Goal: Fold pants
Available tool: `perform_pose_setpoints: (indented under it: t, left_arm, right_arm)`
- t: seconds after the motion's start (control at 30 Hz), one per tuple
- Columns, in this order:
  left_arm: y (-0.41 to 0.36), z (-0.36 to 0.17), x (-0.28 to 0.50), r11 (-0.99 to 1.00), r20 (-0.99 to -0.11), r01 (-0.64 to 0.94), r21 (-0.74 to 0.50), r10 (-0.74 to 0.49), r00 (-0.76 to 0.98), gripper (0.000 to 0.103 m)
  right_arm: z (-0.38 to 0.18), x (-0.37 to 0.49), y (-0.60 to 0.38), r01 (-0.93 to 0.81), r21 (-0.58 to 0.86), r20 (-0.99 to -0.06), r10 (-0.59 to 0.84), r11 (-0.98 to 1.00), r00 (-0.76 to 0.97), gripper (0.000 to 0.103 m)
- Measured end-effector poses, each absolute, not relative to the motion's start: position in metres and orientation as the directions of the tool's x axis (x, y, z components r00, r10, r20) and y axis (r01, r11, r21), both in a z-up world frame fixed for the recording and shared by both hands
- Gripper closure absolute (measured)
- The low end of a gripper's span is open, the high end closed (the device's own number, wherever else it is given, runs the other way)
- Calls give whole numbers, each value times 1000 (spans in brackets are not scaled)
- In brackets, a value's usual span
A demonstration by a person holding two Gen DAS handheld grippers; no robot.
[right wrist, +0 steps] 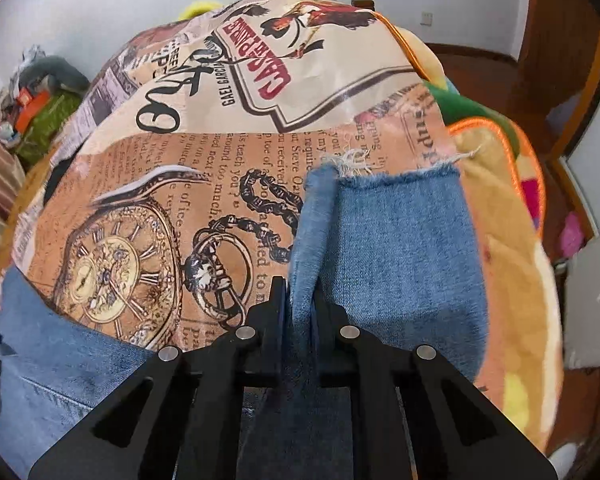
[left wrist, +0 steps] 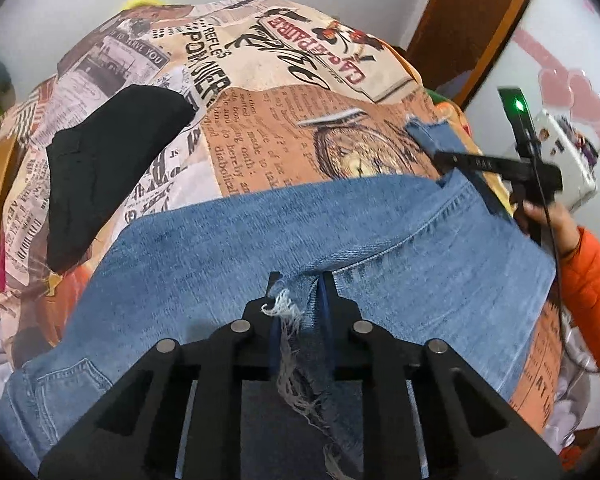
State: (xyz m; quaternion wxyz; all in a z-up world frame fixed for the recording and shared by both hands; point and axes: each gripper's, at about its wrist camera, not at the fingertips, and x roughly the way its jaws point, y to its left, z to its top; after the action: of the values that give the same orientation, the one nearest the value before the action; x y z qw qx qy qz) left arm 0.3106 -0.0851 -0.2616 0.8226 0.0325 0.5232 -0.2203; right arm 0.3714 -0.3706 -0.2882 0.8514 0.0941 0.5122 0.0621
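Note:
Blue denim pants lie across a bed covered with a newspaper-print sheet. My left gripper is shut on the frayed hem of a pant leg, which bunches between its fingers. My right gripper is shut on a fold of the other leg's edge near its frayed hem. In the left wrist view the right gripper shows at the far right, pinching denim at the bed's edge, held by a hand in an orange sleeve.
A folded black garment lies on the sheet at the left. A wooden door frame and a white wall stand behind the bed. A plush orange-edged blanket lies at the right. Clutter sits on the floor at the far left.

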Motion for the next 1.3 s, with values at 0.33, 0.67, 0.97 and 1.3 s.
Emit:
perform_pose_setpoints:
  t: [0.33,0.67,0.97,1.3]
  left_arm:
    - [-61,-274,337,956,-888,220,-196,-269,374,88]
    - [-48,-242,310,957,-868,206,-202,-272,415,87]
    - [-26,-213,276,957,-842,217,-191,-273,466,70]
    - [-24,-218,277,973,-836,211,-95,-193,514,38]
  right_arm:
    - [-214,322,-382,-61,257,-745,238,964,623,98]
    - [-115,281,-356,-254,292,-551,379,922,743,99]
    - [-123,276,-278,-377,114,-593,367,919,717,91]
    - [-215,355,-291,-242,145,-824,252,959,508,60]
